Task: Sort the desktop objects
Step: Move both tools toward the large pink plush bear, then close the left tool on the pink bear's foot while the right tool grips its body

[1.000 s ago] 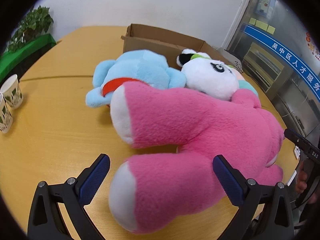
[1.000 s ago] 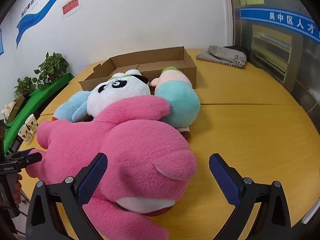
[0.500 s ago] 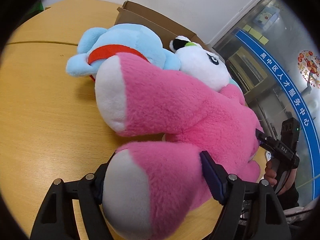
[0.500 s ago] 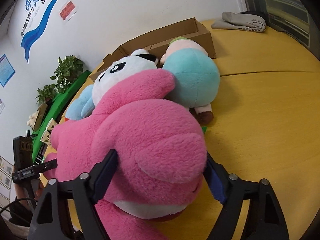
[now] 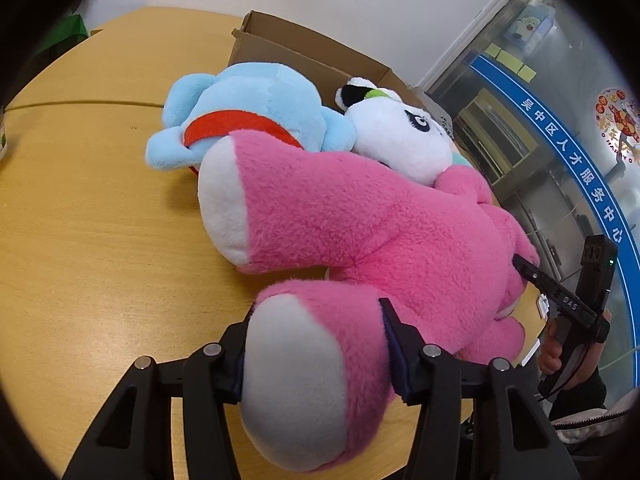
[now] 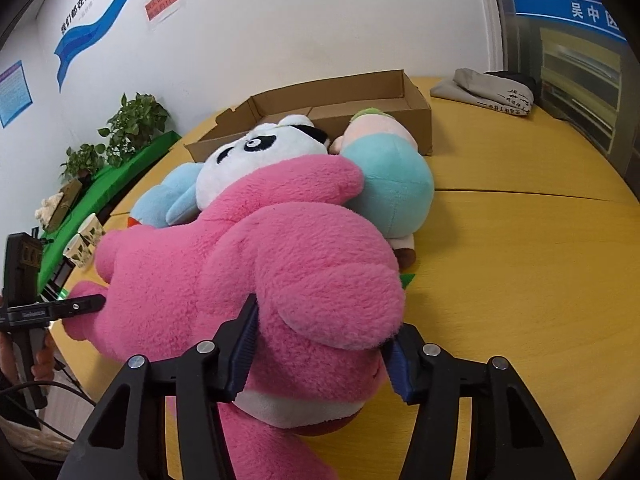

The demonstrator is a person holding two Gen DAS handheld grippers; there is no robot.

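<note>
Within the last second both tongs have narrowed from wide open onto the pink plush bear (image 5: 360, 232): the left tongs (image 5: 316, 356) now squeeze a white-soled leg, the right tongs (image 6: 320, 344) pinch its head. The bear looks ready to lift toward the cardboard box (image 6: 340, 104). Big, soft and fuzzy, it sprawls on the bench (image 6: 520, 260), draped against the panda plush (image 6: 260, 152) and blue plush (image 5: 248, 112).

Office or service centre: wall slogan banner (image 6: 100, 20), notice posters (image 6: 15, 92), potted plants (image 6: 134, 128).
</note>
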